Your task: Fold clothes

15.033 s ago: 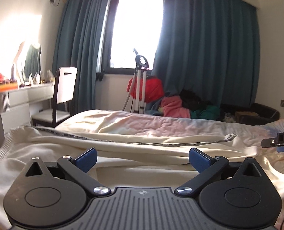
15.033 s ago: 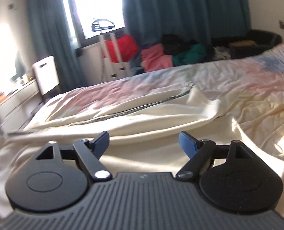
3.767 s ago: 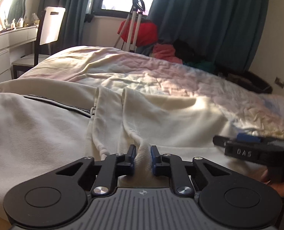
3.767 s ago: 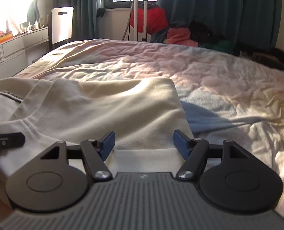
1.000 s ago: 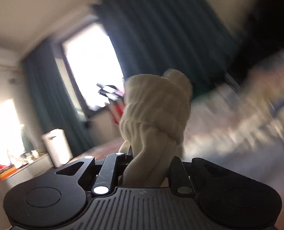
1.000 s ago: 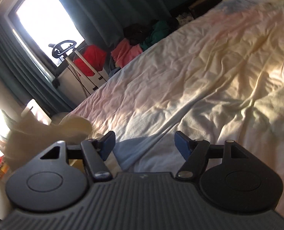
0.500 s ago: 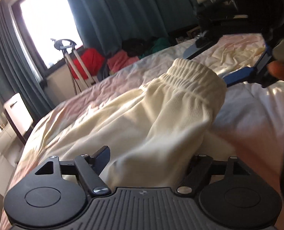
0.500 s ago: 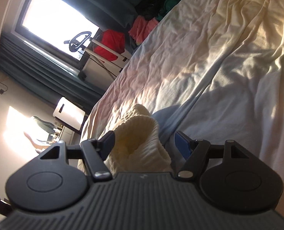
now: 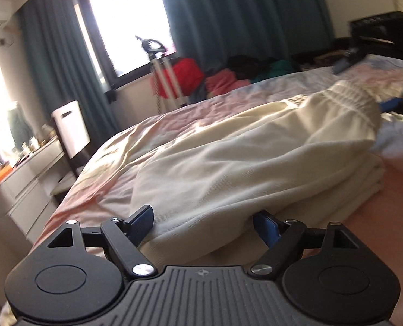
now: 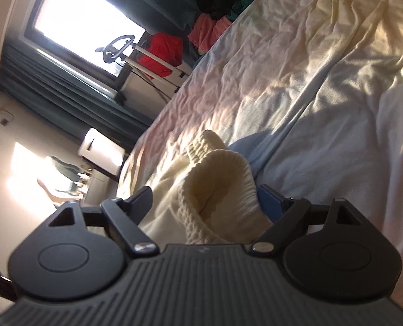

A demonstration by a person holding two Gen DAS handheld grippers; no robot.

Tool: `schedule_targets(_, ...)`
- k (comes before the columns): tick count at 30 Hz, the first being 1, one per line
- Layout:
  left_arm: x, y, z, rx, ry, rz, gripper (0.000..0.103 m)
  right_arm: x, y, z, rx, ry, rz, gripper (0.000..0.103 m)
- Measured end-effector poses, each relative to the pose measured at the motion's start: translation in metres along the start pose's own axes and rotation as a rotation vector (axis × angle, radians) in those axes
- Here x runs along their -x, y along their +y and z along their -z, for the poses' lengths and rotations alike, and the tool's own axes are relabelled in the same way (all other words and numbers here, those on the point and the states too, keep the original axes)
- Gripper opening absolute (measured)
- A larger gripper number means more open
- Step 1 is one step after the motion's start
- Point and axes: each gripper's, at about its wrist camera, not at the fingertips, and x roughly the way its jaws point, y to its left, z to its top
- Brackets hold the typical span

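The bed (image 9: pixel 174 125) fills the space ahead of both my jaws, its wrinkled pale sheet patched with sunlight and running away toward the dark teal curtains (image 9: pixel 228 13) and the bright window (image 9: pixel 125 21) far beyond my fingertips.

On the bed lies the cream garment (image 9: pixel 242 168), folded into layers. From my left gripper (image 9: pixel 202 224) it starts right between the blue pads and stretches ahead and off to the right, ending in a ribbed cuff (image 9: pixel 348 95). My left jaws stand wide apart; the cloth's near edge lies in the gap between them, gripped by neither pad.

My right gripper (image 10: pixel 205 202) is rolled over sideways, so the room looks tipped. Its jaws are spread wide as well, and the ribbed cuff (image 10: pixel 223 174) bulges up in the opening between them, close against the right-hand blue pad; nothing is pinched.

Far ahead of the left jaws, by the window, a pile of red and pink clothes (image 9: pixel 198 78) sits beside a white stand (image 9: pixel 163 76). Off to the left stands a white-backed chair (image 9: pixel 71 127).
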Motion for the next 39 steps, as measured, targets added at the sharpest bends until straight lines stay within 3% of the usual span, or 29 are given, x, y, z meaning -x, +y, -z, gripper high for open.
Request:
schedule_targets(4, 0.002, -0.002, 0.002, 0.024, 0.009, -0.008, 0.082, -0.001, 0.008, 0.013, 0.077, -0.018, 0.155, 0.087)
schedule_targets(6, 0.002, 0.0, 0.003, 0.031, 0.011, -0.003, 0.082, -0.003, 0.01, 0.02, 0.1, 0.001, 0.191, 0.087)
schedule_targets(12, -0.002, 0.003, 0.002, 0.051, 0.018, 0.007, 0.082, -0.018, -0.011, 0.039, -0.038, 0.112, 0.153, 0.087)
schedule_targets(17, -0.004, 0.002, 0.001, 0.049, 0.022, 0.007, 0.082, -0.032, -0.012, 0.046, -0.03, 0.162, 0.112, 0.086)
schedule_targets(18, -0.003, 0.002, 0.002, 0.049, 0.022, 0.007, 0.082, -0.029, -0.009, 0.045, -0.008, 0.147, 0.113, 0.083)
schedule_targets(20, -0.001, 0.002, 0.002, 0.046, 0.019, 0.011, 0.082, -0.023, -0.002, 0.043, 0.037, 0.118, 0.116, 0.057)
schedule_targets(22, 0.002, 0.002, 0.003, 0.039, 0.015, 0.018, 0.082, -0.017, 0.006, 0.041, 0.081, 0.088, 0.12, 0.042)
schedule_targets(25, 0.01, 0.004, 0.005, 0.033, 0.009, 0.055, 0.082, -0.008, 0.016, 0.038, 0.147, 0.043, 0.124, 0.035)
schedule_targets(28, 0.011, 0.001, 0.009, 0.009, 0.019, 0.074, 0.081, -0.003, 0.016, 0.032, 0.166, 0.019, 0.122, 0.035)
schedule_targets(31, 0.011, 0.0, 0.012, 0.012, 0.037, 0.078, 0.081, -0.016, -0.006, 0.034, 0.089, 0.085, 0.135, 0.04)
schedule_targets(33, 0.013, 0.003, 0.013, 0.036, 0.044, 0.08, 0.08, -0.021, -0.018, 0.036, 0.038, 0.112, 0.133, 0.046)
schedule_targets(35, 0.013, 0.007, 0.013, 0.062, 0.056, 0.081, 0.079, -0.024, -0.025, 0.039, -0.009, 0.125, 0.126, 0.067)
schedule_targets(37, 0.013, 0.009, 0.013, 0.079, 0.066, 0.08, 0.079, -0.028, -0.026, 0.041, -0.025, 0.162, 0.072, 0.068)
schedule_targets(39, 0.012, 0.011, 0.014, 0.091, 0.075, 0.077, 0.079, -0.032, -0.023, 0.046, -0.033, 0.208, 0.001, 0.076)
